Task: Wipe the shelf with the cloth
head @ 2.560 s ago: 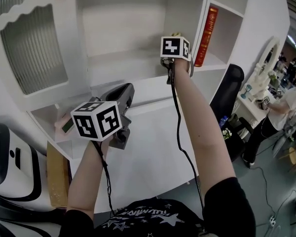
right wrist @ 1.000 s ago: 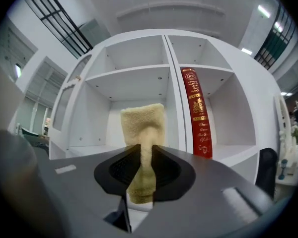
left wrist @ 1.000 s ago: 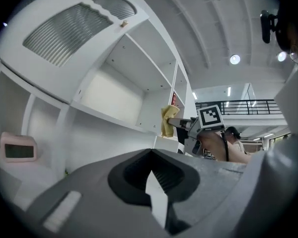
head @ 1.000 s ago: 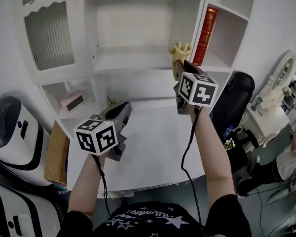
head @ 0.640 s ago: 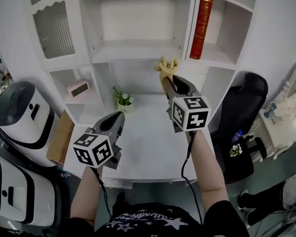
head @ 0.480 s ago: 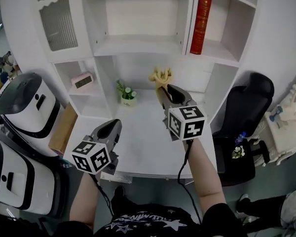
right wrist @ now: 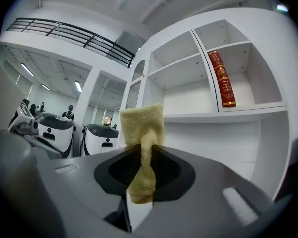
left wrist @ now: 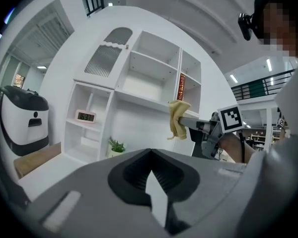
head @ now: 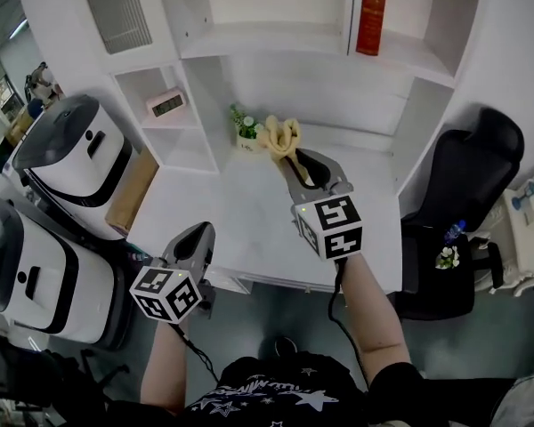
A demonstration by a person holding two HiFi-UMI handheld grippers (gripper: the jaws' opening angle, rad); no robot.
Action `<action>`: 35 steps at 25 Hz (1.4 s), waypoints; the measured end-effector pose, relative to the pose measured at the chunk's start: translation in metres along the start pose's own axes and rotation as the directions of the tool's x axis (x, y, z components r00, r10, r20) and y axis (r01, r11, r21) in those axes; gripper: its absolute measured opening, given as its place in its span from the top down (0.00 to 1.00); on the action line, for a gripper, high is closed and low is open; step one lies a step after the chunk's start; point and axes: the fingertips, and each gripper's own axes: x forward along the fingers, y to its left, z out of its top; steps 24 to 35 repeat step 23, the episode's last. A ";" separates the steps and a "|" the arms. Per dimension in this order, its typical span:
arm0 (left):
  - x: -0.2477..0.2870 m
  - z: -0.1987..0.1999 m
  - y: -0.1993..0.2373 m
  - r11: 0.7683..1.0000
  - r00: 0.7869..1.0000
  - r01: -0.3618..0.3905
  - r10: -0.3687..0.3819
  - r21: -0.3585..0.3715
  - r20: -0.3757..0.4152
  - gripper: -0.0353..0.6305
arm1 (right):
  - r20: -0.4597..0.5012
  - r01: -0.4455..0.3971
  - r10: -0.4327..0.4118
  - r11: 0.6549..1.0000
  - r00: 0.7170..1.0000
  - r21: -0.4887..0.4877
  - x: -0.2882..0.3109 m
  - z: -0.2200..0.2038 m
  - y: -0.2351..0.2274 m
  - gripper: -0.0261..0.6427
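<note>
The yellow cloth (head: 280,136) is pinched in my right gripper (head: 287,160), which is shut on it above the white desk (head: 240,229), well short of the shelf unit (head: 267,38). In the right gripper view the cloth (right wrist: 141,133) stands up between the jaws and folds down in front, with the shelf board (right wrist: 213,117) far ahead. My left gripper (head: 198,231) hangs low at the desk's front edge; its jaws meet with nothing between them. In the left gripper view (left wrist: 150,155) the cloth (left wrist: 178,118) shows beyond it.
A red book (head: 374,7) stands in the upper right compartment. A pink clock (head: 167,105) sits in a left cubby and a small plant (head: 243,124) on the desk's back. Two white machines (head: 71,158) stand at the left, a black chair (head: 467,176) at the right.
My right gripper has carried the cloth down and away from the upper shelf to above the desk. The left gripper dropped back to the desk's front edge. The view has pulled back.
</note>
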 end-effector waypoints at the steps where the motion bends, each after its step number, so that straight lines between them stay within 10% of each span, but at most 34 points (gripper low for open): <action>1: -0.006 -0.008 0.000 1.000 1.000 -0.005 0.005 -0.004 -0.003 0.94 | -0.004 -0.003 0.003 1.000 1.000 0.000 -0.003 -0.005 0.004 0.81; 9: -0.074 -0.054 0.002 0.994 0.996 -0.082 0.080 -0.079 -0.029 0.94 | -0.079 -0.058 0.062 0.997 0.995 0.043 -0.042 -0.057 0.062 0.82; 23: -0.199 -0.104 -0.076 1.000 0.997 -0.022 0.021 -0.006 -0.078 0.94 | -0.162 -0.110 0.137 0.980 0.977 0.165 -0.185 -0.099 0.169 0.82; 35: -0.199 -0.104 -0.076 1.000 0.997 -0.022 0.021 -0.006 -0.078 0.94 | -0.162 -0.110 0.137 0.980 0.977 0.165 -0.185 -0.099 0.169 0.82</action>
